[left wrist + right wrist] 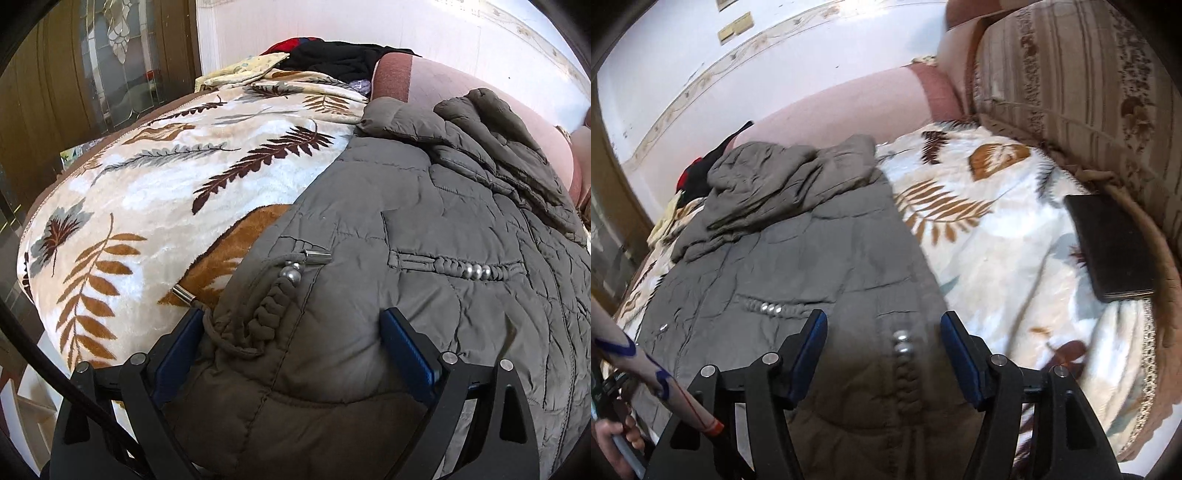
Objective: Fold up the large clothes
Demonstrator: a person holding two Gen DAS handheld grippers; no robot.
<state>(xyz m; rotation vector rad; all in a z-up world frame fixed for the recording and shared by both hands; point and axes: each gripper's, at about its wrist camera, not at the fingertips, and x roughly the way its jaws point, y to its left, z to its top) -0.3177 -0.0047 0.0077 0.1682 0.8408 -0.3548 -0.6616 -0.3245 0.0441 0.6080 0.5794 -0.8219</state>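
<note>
A grey-olive quilted jacket [424,221] lies spread on a leaf-patterned blanket [155,192], its hood [491,125] bunched at the far end. The puffy near edge, with a braided cord and silver beads [291,271], bulges up between the wide-apart fingers of my left gripper [293,314]; the pads do not squeeze it. In the right wrist view the jacket [812,251] runs away from me. My right gripper [883,316] stands open over its near edge, and a beaded cord [903,341] lies between the fingers.
A flat black case [1112,243] rests on the blanket [997,229] at right, below a striped cushion [1071,74]. Dark and red clothes [332,55] are piled by the pink headboard [443,85]. A glazed wooden door [110,55] stands left. A person's sleeve [646,369] shows at lower left.
</note>
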